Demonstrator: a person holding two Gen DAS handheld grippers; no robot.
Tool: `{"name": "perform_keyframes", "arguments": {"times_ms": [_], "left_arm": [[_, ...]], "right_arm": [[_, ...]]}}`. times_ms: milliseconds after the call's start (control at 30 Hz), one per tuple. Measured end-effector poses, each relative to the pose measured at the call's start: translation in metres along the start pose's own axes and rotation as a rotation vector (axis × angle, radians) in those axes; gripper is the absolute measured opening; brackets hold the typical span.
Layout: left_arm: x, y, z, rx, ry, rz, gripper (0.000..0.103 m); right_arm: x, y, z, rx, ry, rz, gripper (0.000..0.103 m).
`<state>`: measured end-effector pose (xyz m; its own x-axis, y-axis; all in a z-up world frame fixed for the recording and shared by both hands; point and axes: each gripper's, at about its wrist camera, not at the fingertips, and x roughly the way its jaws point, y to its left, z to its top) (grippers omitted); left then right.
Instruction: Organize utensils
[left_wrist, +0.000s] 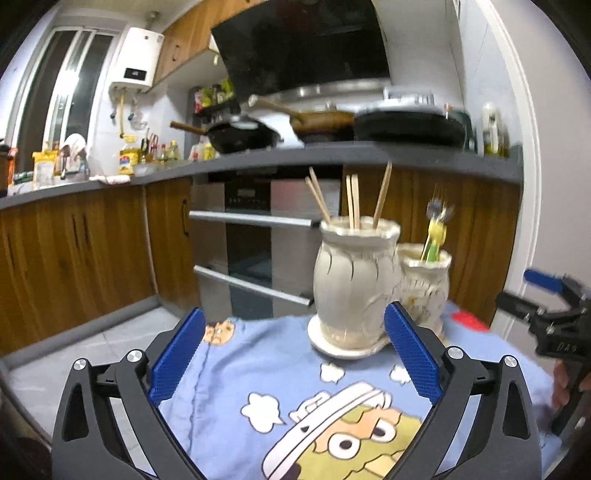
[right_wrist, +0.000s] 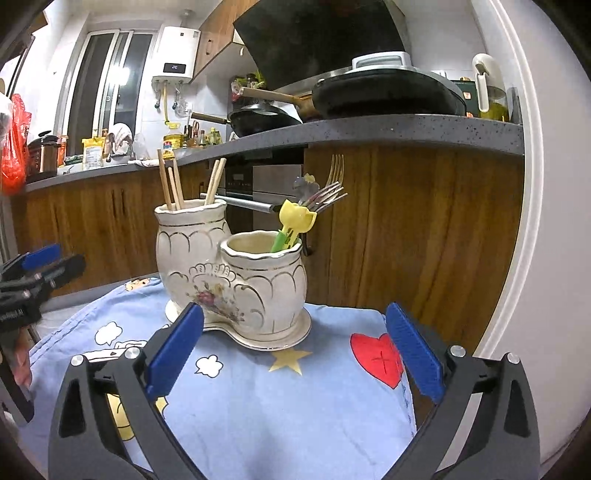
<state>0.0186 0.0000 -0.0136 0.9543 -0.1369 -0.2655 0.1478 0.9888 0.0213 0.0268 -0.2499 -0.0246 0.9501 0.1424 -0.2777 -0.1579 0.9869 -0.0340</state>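
Observation:
A cream ceramic double holder (right_wrist: 229, 280) stands on a small table under a blue cartoon cloth (right_wrist: 280, 398). Its taller pot (left_wrist: 351, 280) holds several wooden chopsticks (left_wrist: 351, 199); its shorter pot (left_wrist: 424, 284) holds metal forks (right_wrist: 325, 195) and a yellow-and-green plastic utensil (right_wrist: 295, 221). My left gripper (left_wrist: 295, 325) is open just in front of the holder, with nothing between its blue pads. My right gripper (right_wrist: 295, 325) is also open and empty, a little short of the holder. Each gripper appears at the edge of the other's view: the right gripper (left_wrist: 546, 306), the left gripper (right_wrist: 33, 280).
Behind the table runs a grey kitchen counter (right_wrist: 369, 133) with pans (left_wrist: 240, 136), bottles and a wooden-fronted cabinet (right_wrist: 406, 229) below. An oven (left_wrist: 251, 236) with steel handles faces the table. A white door frame (right_wrist: 517, 184) stands at the right. A hand (right_wrist: 18, 362) shows at the left.

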Motion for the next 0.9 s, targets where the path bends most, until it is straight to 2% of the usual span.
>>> {"name": "perform_keyframes", "arguments": {"times_ms": [267, 367, 900], "left_arm": [[0.0011, -0.0001, -0.0017, 0.004, 0.004, -0.002, 0.097], [0.0002, -0.0022, -0.0018, 0.012, 0.0, 0.003, 0.096], [-0.0042, 0.0, -0.0016, 0.005, -0.024, 0.033, 0.094]], "right_arm": [[-0.0002, -0.0007, 0.0001, 0.012, -0.002, -0.004, 0.097], [0.0002, 0.0017, 0.0007, 0.002, -0.004, -0.015, 0.092], [-0.0005, 0.0029, 0.0001, -0.007, -0.009, -0.048, 0.09]]}}
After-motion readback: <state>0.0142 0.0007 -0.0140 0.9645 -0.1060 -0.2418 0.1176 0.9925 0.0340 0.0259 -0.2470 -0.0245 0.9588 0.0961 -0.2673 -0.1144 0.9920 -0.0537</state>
